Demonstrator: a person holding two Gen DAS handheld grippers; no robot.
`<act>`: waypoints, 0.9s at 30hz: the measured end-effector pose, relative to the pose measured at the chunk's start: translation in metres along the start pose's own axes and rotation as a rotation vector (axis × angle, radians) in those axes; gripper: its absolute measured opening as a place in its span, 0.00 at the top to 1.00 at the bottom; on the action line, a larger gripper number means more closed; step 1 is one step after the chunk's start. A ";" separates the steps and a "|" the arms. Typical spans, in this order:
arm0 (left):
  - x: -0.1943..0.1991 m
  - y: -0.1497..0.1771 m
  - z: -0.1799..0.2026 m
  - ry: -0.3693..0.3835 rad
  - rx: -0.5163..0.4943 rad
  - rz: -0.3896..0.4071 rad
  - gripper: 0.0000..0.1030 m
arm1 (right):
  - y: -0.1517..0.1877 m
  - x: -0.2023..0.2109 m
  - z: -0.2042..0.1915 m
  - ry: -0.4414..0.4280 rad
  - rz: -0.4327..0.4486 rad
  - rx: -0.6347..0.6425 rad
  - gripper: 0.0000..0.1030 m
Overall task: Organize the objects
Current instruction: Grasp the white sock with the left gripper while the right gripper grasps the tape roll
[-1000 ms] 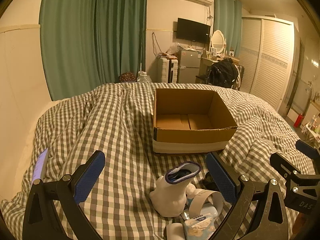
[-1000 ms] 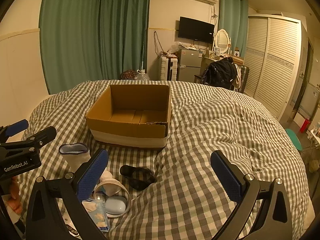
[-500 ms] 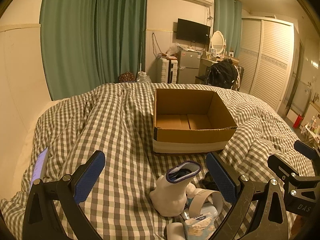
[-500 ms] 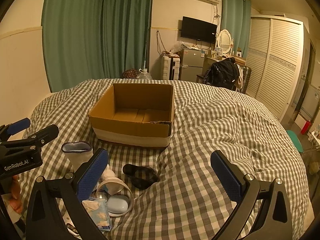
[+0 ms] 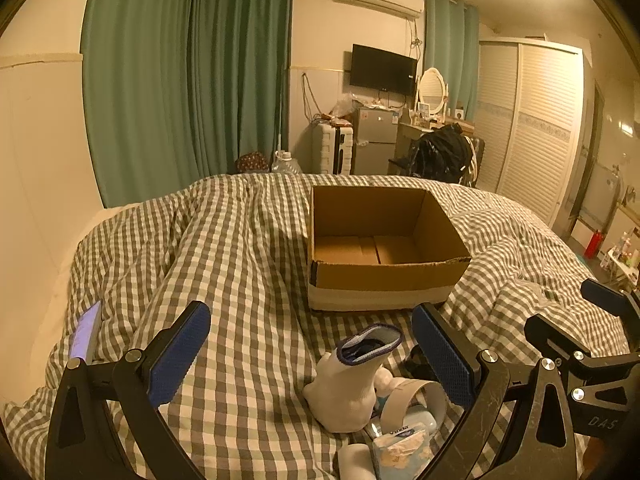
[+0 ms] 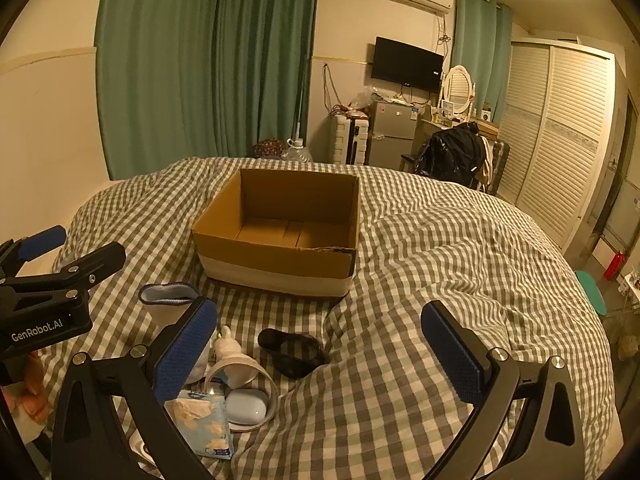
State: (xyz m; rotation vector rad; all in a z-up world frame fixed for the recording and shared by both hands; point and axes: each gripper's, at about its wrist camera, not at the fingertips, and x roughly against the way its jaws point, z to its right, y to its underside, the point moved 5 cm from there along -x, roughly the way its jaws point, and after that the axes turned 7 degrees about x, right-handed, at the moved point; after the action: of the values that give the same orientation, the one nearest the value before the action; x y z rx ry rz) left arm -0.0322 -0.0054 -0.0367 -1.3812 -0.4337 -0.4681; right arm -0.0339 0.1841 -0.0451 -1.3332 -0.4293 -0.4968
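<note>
On bed: one empty box (image 6: 280, 236), one sock (image 5: 352, 384); both grippers (image 5: 310, 356) (image 6: 316, 352) spread wide

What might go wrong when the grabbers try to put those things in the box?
The sock stands upright on the soft, lumpy blanket, so a nudge from the open left gripper may tip it. The tissue pack, tape roll and small blue case lie crowded together, so the open right gripper might catch two at once. The box sits on bedding and could slide if bumped.
</note>
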 end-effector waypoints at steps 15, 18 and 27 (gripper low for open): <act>-0.055 0.045 -0.001 -0.016 -0.032 -0.208 0.00 | 0.038 -0.054 -0.012 -0.076 -0.158 -0.006 0.10; -0.064 0.053 0.001 -0.020 -0.037 -0.235 0.00 | 0.050 -0.066 -0.016 -0.099 -0.200 -0.008 0.11; -0.098 0.074 0.005 0.000 -0.049 -0.292 0.04 | 0.080 -0.107 -0.034 -0.176 -0.342 0.031 0.48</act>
State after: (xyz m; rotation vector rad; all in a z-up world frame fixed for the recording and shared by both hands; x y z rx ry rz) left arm -0.0731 0.0148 -0.1512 -1.3707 -0.6317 -0.7209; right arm -0.0761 0.1742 -0.1757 -1.2834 -0.8154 -0.6542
